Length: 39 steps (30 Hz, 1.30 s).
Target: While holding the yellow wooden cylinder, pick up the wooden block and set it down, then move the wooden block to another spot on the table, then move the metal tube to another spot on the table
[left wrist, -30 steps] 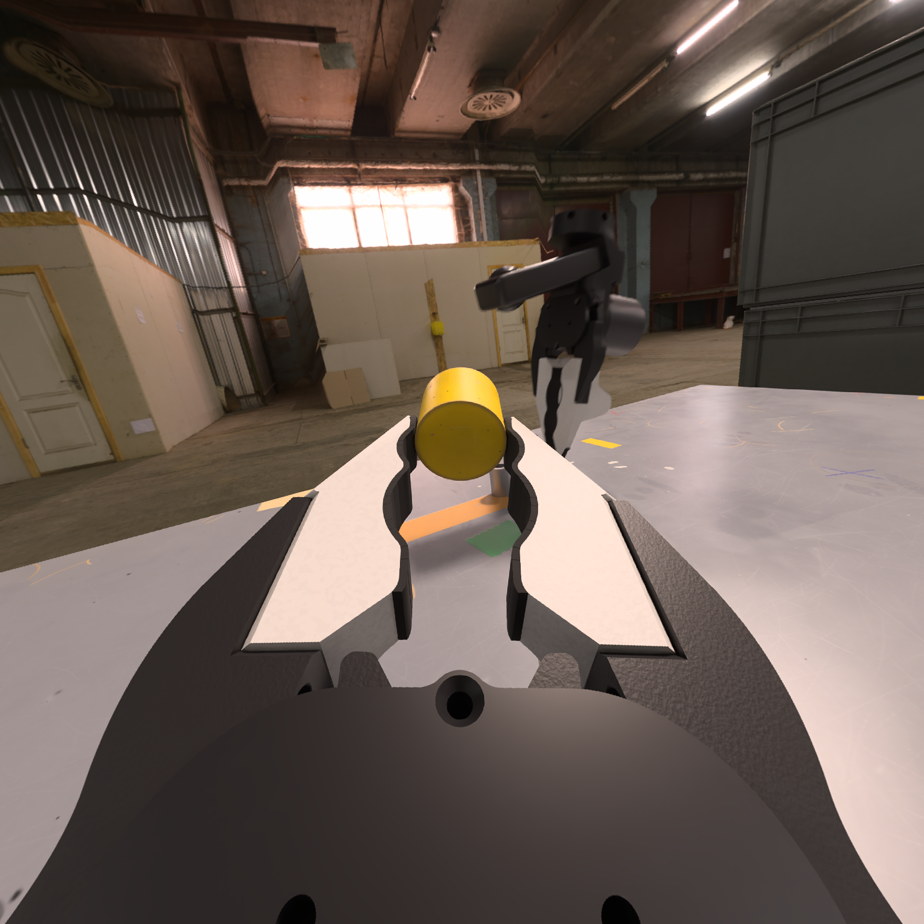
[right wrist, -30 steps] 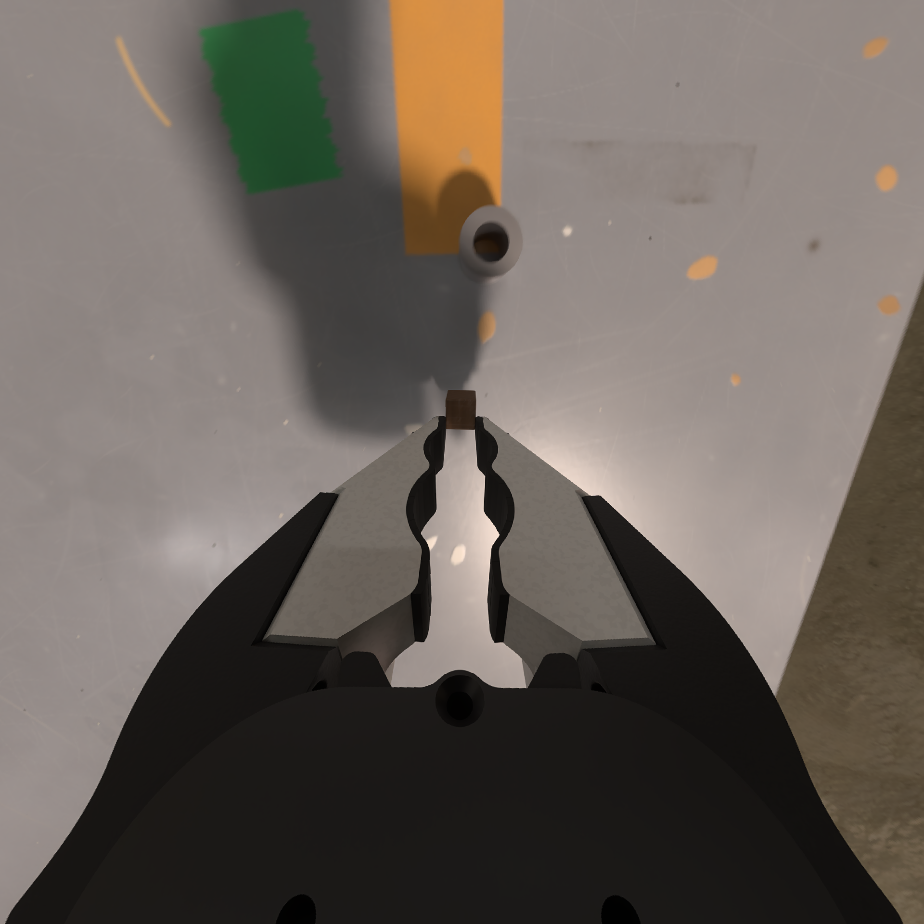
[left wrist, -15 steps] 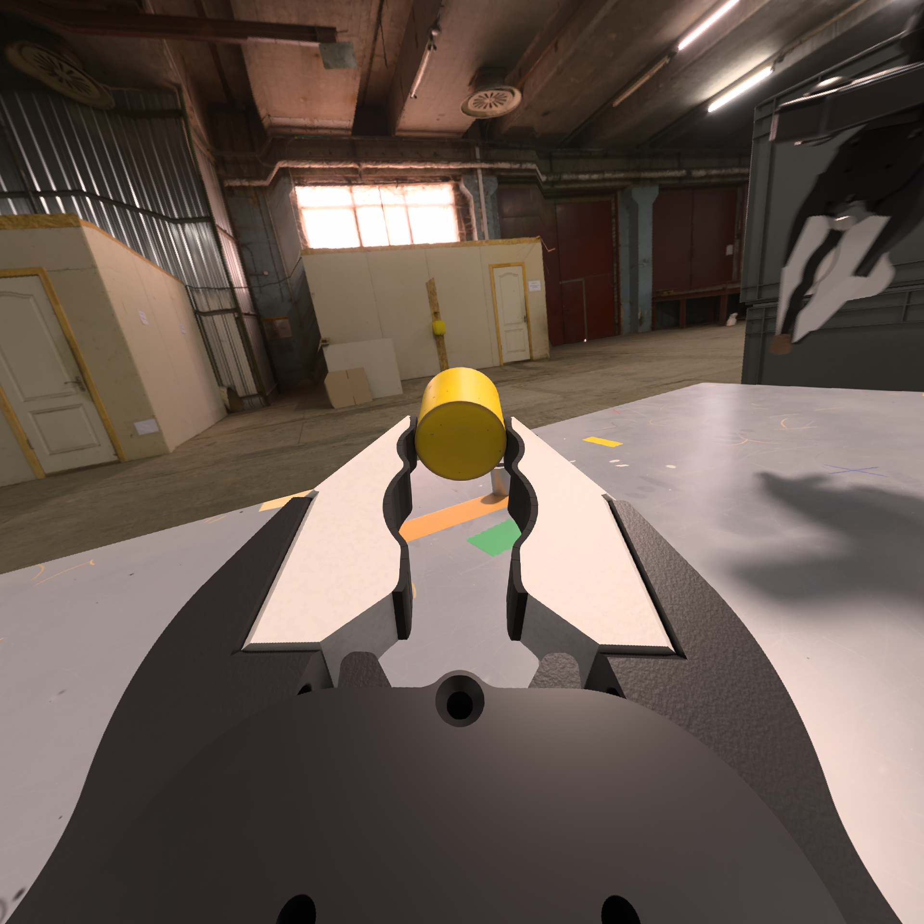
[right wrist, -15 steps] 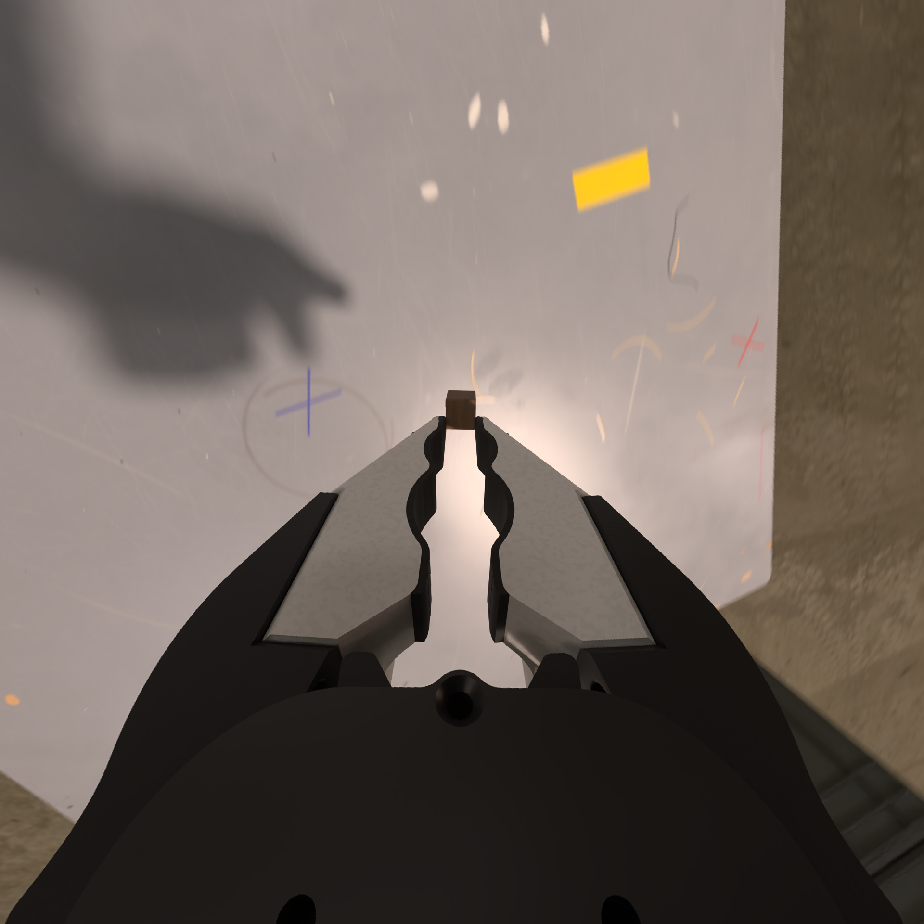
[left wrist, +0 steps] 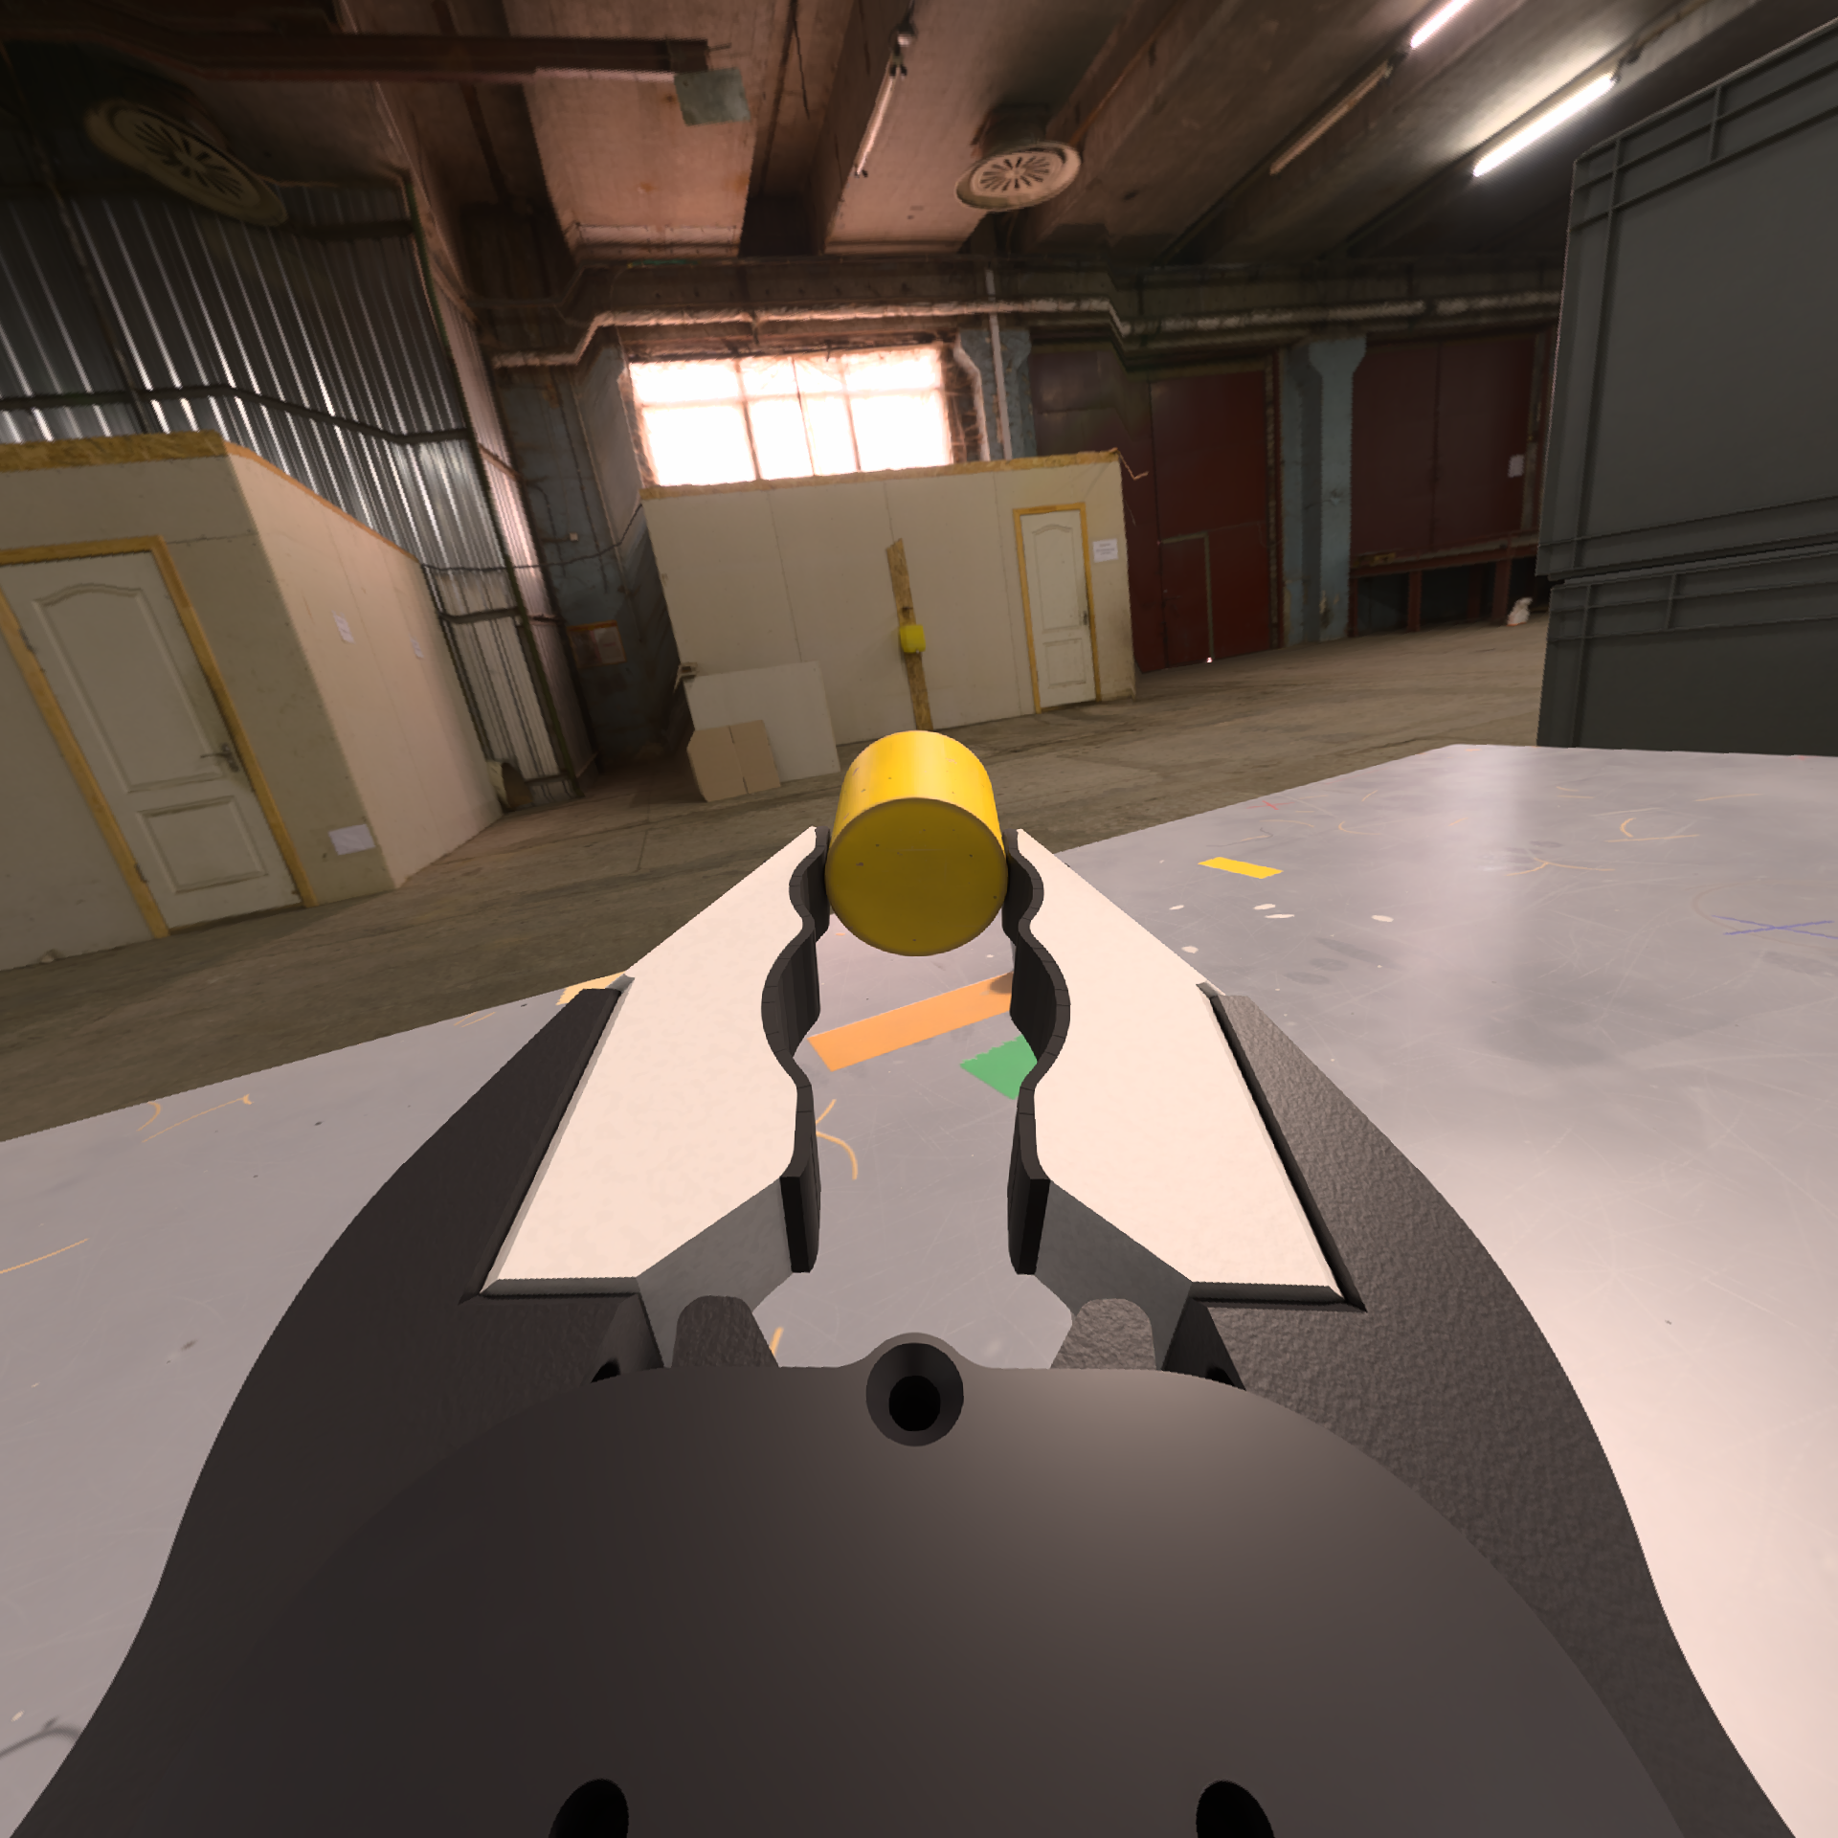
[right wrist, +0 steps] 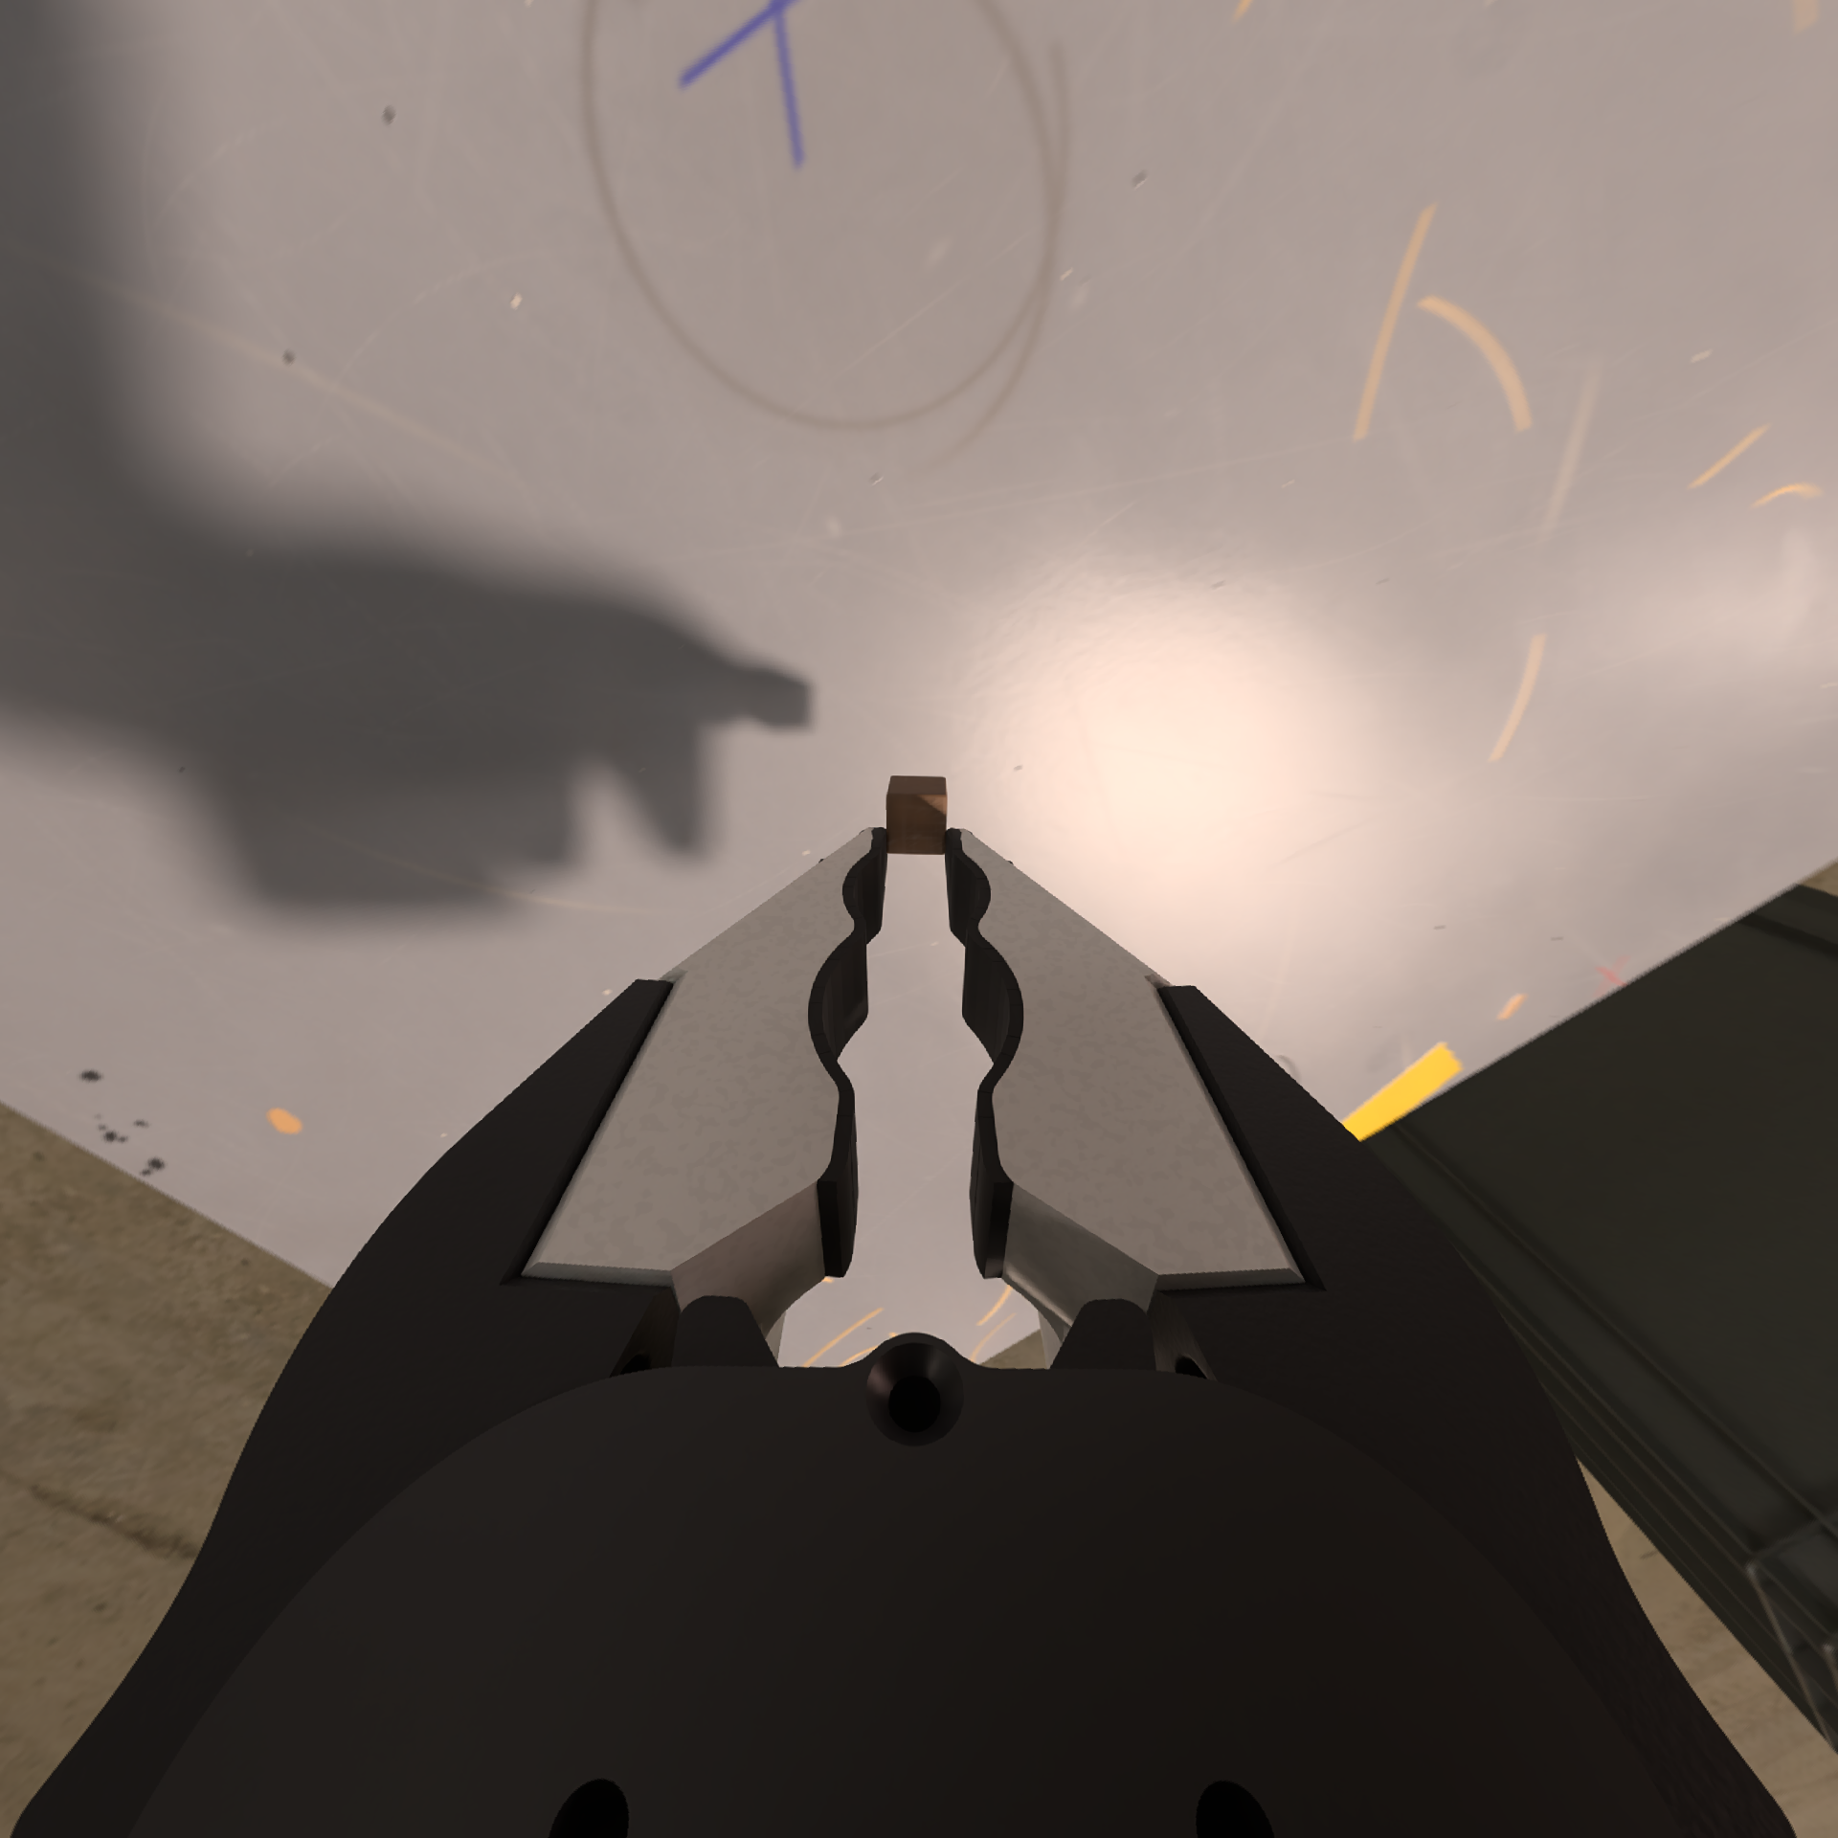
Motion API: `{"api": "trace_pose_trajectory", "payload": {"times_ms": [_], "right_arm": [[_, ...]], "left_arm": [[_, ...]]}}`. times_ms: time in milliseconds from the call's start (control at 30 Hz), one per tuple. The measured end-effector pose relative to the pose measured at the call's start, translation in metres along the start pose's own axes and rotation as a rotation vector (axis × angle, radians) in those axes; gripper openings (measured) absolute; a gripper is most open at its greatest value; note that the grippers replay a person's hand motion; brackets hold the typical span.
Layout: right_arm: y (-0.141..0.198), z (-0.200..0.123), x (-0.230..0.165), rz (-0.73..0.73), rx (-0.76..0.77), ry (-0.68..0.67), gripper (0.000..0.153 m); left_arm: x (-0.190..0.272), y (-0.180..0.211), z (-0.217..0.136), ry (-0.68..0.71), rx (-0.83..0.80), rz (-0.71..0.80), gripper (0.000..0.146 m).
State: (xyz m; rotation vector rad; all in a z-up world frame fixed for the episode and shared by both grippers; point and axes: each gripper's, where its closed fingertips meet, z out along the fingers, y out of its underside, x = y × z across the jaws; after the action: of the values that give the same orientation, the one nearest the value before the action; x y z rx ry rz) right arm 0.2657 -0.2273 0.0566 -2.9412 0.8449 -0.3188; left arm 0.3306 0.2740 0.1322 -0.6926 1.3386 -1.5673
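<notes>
My left gripper (left wrist: 915,875) is shut on the yellow wooden cylinder (left wrist: 915,855), which lies across its fingertips above the grey table (left wrist: 1492,995). My right gripper (right wrist: 915,845) is shut on a small brown wooden block (right wrist: 915,816) at its fingertips and holds it above the table (right wrist: 1194,497), pointing down. Its shadow lies on the table to the left. The metal tube is hidden behind the left gripper's right finger and the cylinder. The right gripper is out of the left wrist view.
Orange tape (left wrist: 905,1019) and a green patch (left wrist: 1000,1064) mark the table ahead of the left gripper. A dark grey crate (left wrist: 1701,398) stands at the table's far right; it also shows in the right wrist view (right wrist: 1641,1243). A blue cross in a drawn circle (right wrist: 766,60) lies ahead of the right gripper. The table's edge (right wrist: 199,1194) is near.
My right gripper has carried the block away from the tube and orange tape to the table's right part near the crate, and has left the left wrist view. The left gripper has not moved.
</notes>
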Motion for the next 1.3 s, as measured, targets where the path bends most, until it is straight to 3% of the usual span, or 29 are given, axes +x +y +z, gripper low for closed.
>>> {"api": "trace_pose_trajectory", "payload": {"times_ms": [400,1300], "right_arm": [[0.008,0.027,-0.027,-0.009,-0.004,-0.125,0.011],[-0.030,0.039,-0.037,-0.099,0.054,-0.220,0.011]], "left_arm": [[-0.001,0.001,0.000,-0.009,-0.004,0.004,0.034],[0.002,0.001,0.001,0.021,-0.007,-0.005,0.034]]}}
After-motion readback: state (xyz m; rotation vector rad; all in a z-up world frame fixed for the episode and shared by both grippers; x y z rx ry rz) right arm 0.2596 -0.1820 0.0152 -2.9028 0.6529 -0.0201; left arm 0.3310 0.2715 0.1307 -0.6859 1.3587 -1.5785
